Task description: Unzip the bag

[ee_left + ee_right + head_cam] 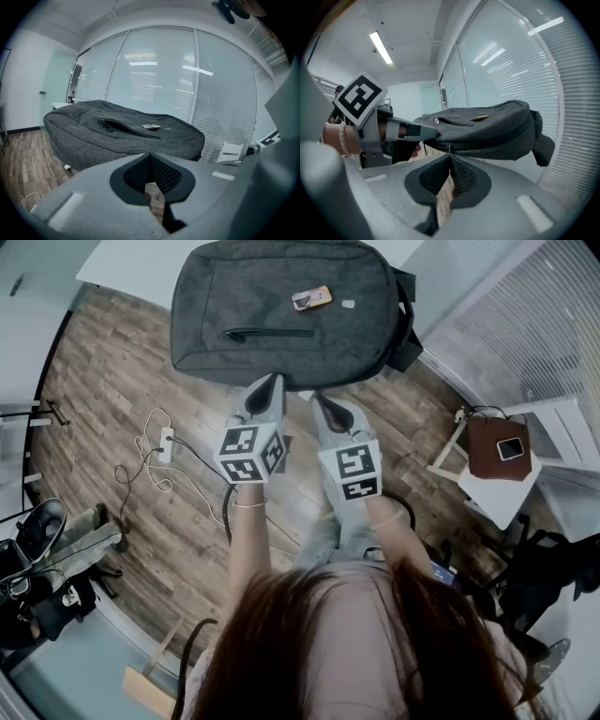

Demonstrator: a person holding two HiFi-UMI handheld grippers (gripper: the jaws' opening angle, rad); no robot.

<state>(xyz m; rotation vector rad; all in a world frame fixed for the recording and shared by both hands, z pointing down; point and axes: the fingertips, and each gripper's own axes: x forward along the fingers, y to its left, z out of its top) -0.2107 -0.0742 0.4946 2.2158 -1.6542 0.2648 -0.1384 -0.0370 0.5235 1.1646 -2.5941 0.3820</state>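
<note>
Wood floor (112, 390), one grey bag (281, 296), left gripper (274, 381) closed empty, right gripper (319, 399) pinching one zipper pull (449, 149)

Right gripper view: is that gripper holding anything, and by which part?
Cannot be told: the right gripper has its fingers closed right at the zipper pull of the bag, but a pinch isn't clear.
</note>
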